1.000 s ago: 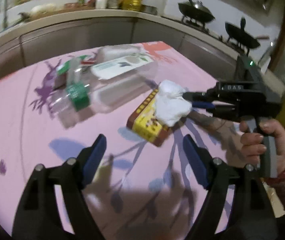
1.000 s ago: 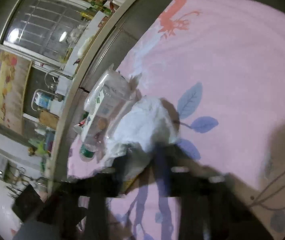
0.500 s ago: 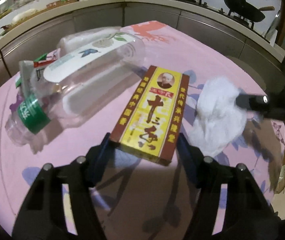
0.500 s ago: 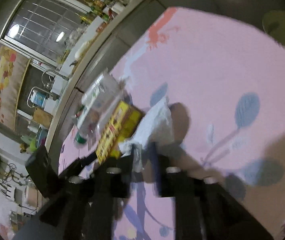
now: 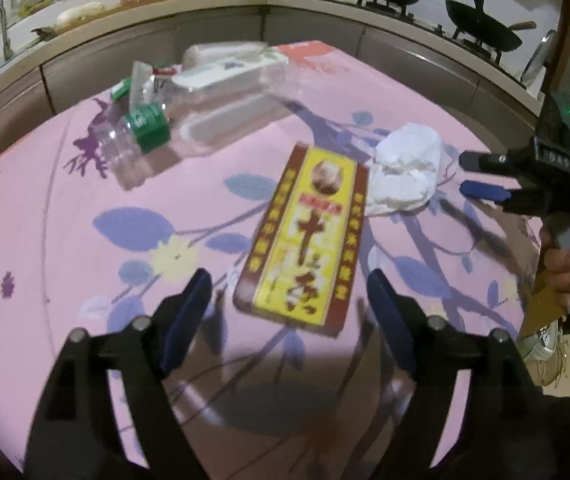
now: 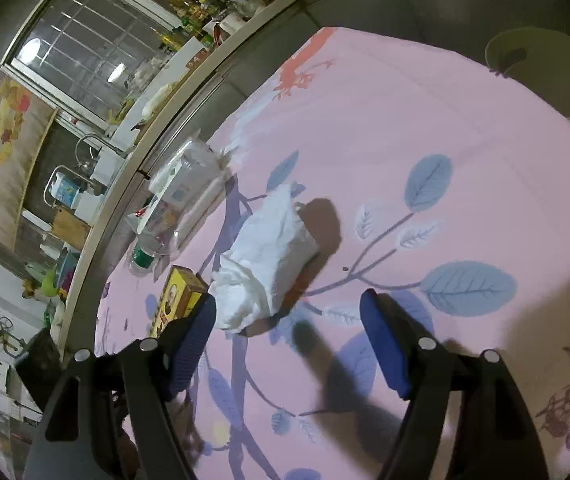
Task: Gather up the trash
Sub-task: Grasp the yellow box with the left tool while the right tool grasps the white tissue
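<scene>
Both grippers' jaws are opening, nothing between them: the left gripper [image 5: 285, 300] hovers before the box [image 5: 307, 236], the tissue [image 5: 405, 168] beside it. Closing too shallow, the flat box could slip out.

You're working in dim, warm indoor light, with the pink tablecloth [image 5: 65, 200] the brightest surface in both views. Your left gripper [image 5: 289, 304] throws a broad, soft shadow across the bottom centre of the left wrist frame. In the right wrist view, dark finger shadows fall lower right, and the crumpled tissue [image 6: 269, 268] casts one up and to its right. Bright ceiling lights glare in the window [image 6: 85, 48] at upper left. The yellow box [image 5: 309, 240] and the clear bottle [image 5: 205, 112] smear with motion blur. Fisheye bends the counter edge hard, and the corners vignette to black.
</scene>
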### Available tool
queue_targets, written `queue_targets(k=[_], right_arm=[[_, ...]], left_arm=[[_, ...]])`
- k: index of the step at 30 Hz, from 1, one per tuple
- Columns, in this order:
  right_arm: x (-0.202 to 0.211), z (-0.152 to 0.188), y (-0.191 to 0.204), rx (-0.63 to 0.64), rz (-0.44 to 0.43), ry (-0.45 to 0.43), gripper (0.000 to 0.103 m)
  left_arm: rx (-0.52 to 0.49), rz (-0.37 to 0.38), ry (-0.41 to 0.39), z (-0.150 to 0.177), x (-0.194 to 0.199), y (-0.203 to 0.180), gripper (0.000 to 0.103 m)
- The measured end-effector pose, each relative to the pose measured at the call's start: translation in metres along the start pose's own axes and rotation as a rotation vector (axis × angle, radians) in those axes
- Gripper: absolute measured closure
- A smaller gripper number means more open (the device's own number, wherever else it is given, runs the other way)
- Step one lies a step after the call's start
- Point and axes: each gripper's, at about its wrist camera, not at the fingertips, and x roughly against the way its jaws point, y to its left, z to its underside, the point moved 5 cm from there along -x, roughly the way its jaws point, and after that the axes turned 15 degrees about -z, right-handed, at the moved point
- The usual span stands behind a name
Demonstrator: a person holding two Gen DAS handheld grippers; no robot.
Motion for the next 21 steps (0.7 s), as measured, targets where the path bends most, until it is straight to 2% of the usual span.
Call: queue_targets(k=[5, 7, 8, 9, 10, 12, 13, 17, 21], right_arm=[[-0.021, 0.005, 0.01, 0.016, -0.013, 0.028, 0.04], [-0.031, 0.007, 0.016, 0.04, -0.007, 0.031, 0.046], [-0.038, 0.007, 0.02, 0.052, -0.01, 0.042, 0.048], [-0.045, 0.007, 0.022, 0.067, -0.007, 0.047, 0.056], [-0.05, 0.007, 0.024, 0.081, 0.0, 0.055, 0.07], [-0.062, 0.009, 0.023, 0.072, -0.025, 0.088, 0.091], [-0.064, 0.009, 0.022, 0.065, -0.039, 0.091, 0.094], [-0.051, 0.007, 0.026, 0.081, -0.077, 0.06, 0.097], [-0.017, -0.003, 0.027, 0.11, -0.08, -0.021, 0.098]], left_arm=[[-0.052, -0.025, -0.014, -0.014, -0.008, -0.018, 0.026], [-0.081, -0.07, 0.014, -0.015, -0.02, -0.025, 0.026], [-0.084, -0.08, 0.027, -0.014, -0.024, -0.026, 0.029], [-0.086, -0.099, 0.044, -0.012, -0.028, -0.027, 0.034], [-0.089, -0.112, 0.052, -0.01, -0.031, -0.027, 0.04], [-0.083, -0.107, 0.05, -0.007, -0.03, -0.025, 0.043], [-0.077, -0.099, 0.055, -0.007, -0.029, -0.023, 0.044], [-0.039, -0.04, 0.064, -0.011, -0.02, -0.018, 0.045], [-0.008, 0.067, 0.043, -0.032, -0.005, -0.031, 0.045]])
